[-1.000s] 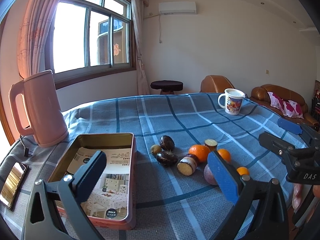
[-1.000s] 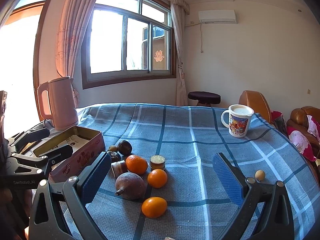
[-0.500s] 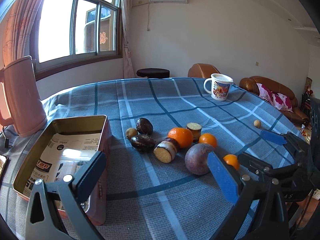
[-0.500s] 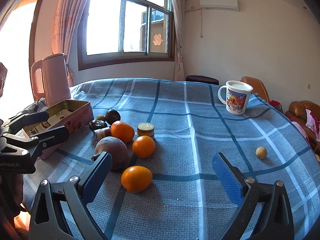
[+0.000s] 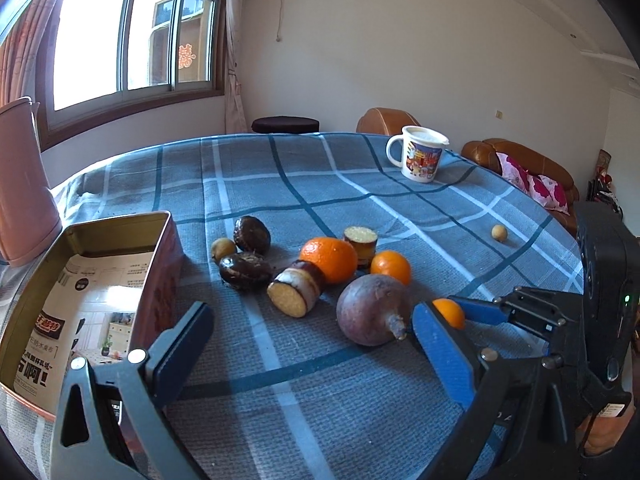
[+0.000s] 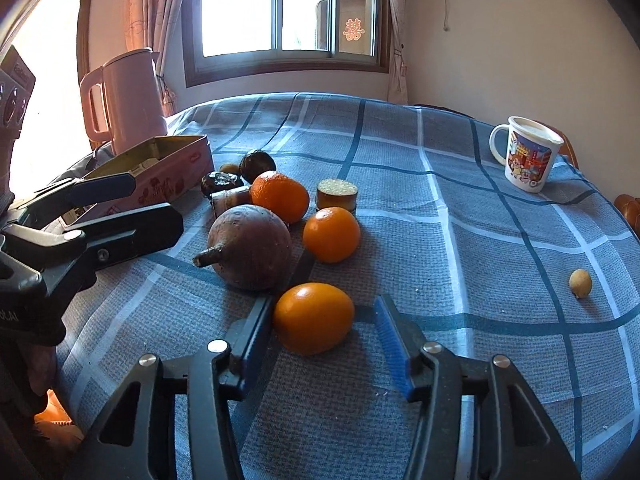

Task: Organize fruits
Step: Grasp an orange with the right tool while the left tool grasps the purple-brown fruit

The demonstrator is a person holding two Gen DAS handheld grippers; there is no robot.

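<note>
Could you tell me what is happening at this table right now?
A person is sorting fruit with a handheld gripper in each hand. The right gripper has just been closing around the nearest orange on the checked cloth; one pad touches it, the other shows a gap. The left gripper hovers open between the open tin and the round purple fruit. No fruit is visible in the tin.

A pink kettle (handle left) and 1 printed mug stand well apart on the checked cloth.
</note>
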